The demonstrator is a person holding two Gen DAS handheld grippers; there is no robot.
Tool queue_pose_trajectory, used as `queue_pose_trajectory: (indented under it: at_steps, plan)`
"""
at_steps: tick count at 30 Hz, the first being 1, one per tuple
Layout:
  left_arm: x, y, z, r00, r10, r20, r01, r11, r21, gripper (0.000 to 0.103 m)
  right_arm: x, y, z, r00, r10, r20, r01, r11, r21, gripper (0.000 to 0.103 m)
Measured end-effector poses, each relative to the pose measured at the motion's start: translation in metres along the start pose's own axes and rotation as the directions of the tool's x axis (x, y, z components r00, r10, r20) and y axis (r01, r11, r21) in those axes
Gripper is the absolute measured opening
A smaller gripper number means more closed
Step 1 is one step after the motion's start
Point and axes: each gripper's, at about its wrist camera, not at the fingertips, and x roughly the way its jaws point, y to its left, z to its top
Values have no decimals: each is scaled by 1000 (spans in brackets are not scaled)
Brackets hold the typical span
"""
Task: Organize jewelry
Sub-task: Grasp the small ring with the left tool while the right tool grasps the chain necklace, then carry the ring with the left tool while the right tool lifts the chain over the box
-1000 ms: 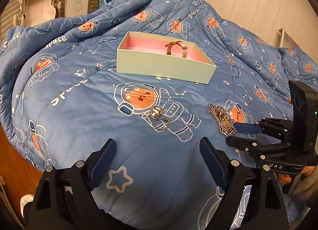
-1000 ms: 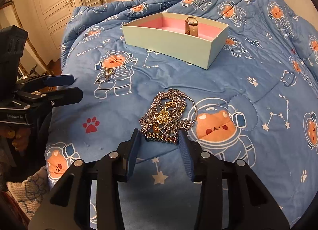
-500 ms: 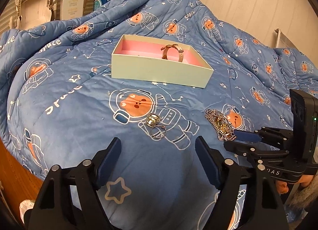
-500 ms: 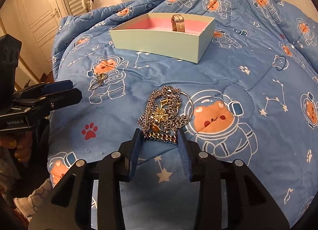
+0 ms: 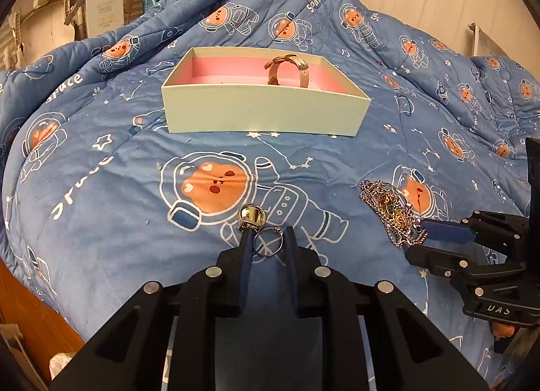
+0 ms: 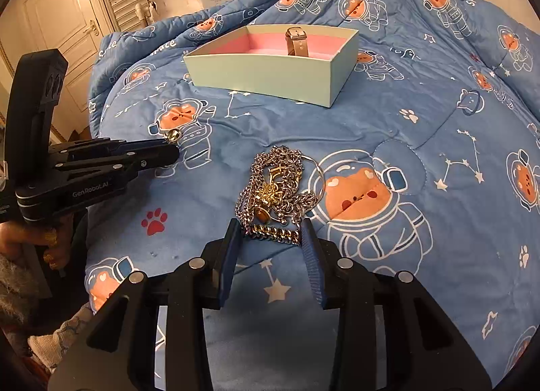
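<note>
In the left wrist view, the left gripper [image 5: 266,242] sits low at center on the quilt [image 5: 101,222], its jaws narrowed around a thin ring [image 5: 267,245], apparently not yet pinching it; a gold bell [image 5: 251,217] lies just above the left fingertip. Above, at frame center, the box [image 5: 263,114] holds a watch [image 5: 288,68] upright on its pink floor. At right, the right gripper [image 5: 416,244] reaches the chain pile [image 5: 391,212]; its jaws, partly open, straddle the pile's near edge [image 6: 273,234].
</note>
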Motion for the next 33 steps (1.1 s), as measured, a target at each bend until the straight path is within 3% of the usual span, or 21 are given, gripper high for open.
queue_pose_trajectory:
  at_steps: [10, 24, 33]
  plan:
    - [-23, -1, 1, 999, -29, 41, 30, 999, -27, 18, -37, 4, 11, 997, 17, 73, -14, 999, -41, 37]
    - [-79, -4, 35, 991, -45, 125, 48, 999, -22, 18, -101, 6, 83, 977, 119, 175, -106, 991, -80, 37]
    - [-106, -7, 63, 983, -53, 175, 50, 998, 24, 18, -140, 16, 120, 959, 138, 249, -106, 985, -136, 37]
